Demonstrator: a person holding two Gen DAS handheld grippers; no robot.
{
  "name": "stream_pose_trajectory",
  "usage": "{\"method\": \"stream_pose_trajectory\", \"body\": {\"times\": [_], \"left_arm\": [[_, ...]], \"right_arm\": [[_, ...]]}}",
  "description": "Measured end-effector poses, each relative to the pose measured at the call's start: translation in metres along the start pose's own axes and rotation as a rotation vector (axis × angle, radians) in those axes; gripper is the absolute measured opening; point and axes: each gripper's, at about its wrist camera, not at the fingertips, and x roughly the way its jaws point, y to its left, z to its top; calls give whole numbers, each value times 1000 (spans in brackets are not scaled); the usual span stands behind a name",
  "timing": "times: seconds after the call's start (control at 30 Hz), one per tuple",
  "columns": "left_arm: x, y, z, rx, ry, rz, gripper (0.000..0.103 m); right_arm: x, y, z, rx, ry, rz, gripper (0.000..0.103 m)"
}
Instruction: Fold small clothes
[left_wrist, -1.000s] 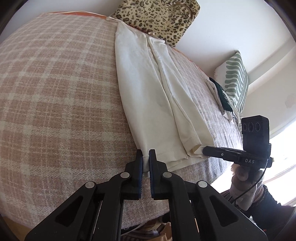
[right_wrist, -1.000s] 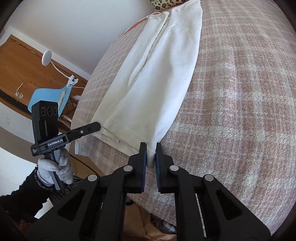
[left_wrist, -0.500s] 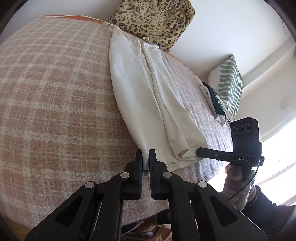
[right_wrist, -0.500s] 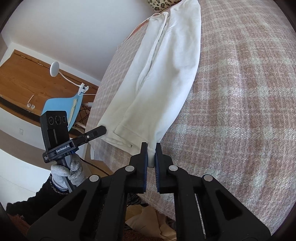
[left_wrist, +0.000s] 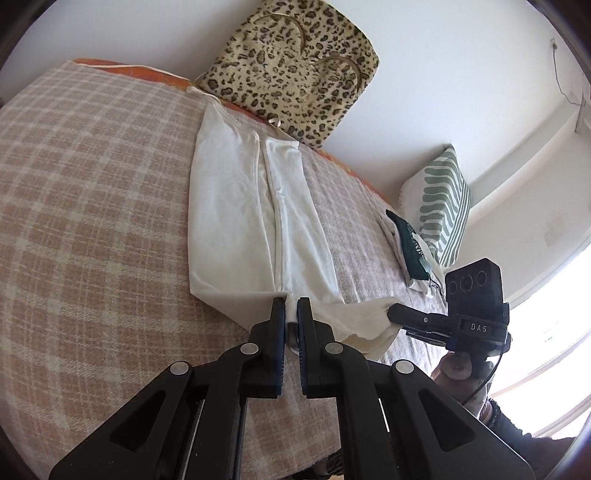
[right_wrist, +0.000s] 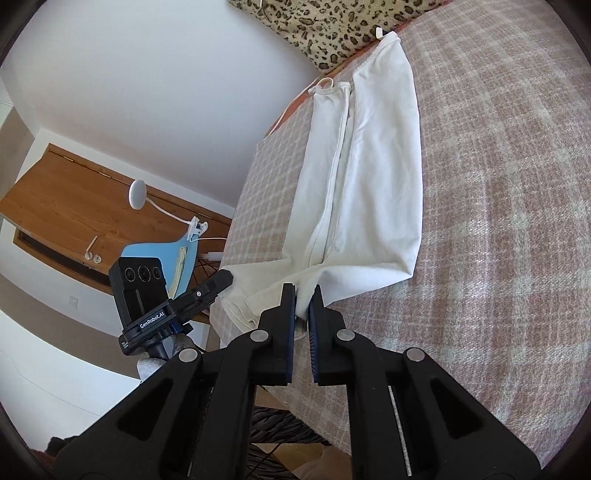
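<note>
Left wrist view: both hand-held grippers, left (left_wrist: 291, 306) and right (right_wrist: 302, 293), clamp the near hem of the white garment (left_wrist: 236, 221) on the bed (left_wrist: 92, 206); lift evenly, carry it level toward the far end.

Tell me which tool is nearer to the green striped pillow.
Right. The right tool holds the hem of the white garment toward the pillow; the left tool holds it farther away.

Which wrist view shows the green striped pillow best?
The left wrist view: the green striped pillow stands in full against the wall, beyond the white garment that the left gripper pinches. The right wrist view shows none of it.
</note>
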Motion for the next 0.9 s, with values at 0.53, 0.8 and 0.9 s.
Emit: {"method": "stream_pose_trajectory", "body": {"times": [0.53, 0.8, 0.9], "left_arm": [[45, 33, 47, -79, -17, 75, 5], [66, 49, 54, -129, -2, 113, 5], [73, 52, 55, -133, 4, 128, 5]], "right_arm": [[14, -36, 73, 104, -35, -84, 8], [28, -63, 87, 170, -8, -98, 8], [32, -67, 92, 186, -5, -102, 8]]}}
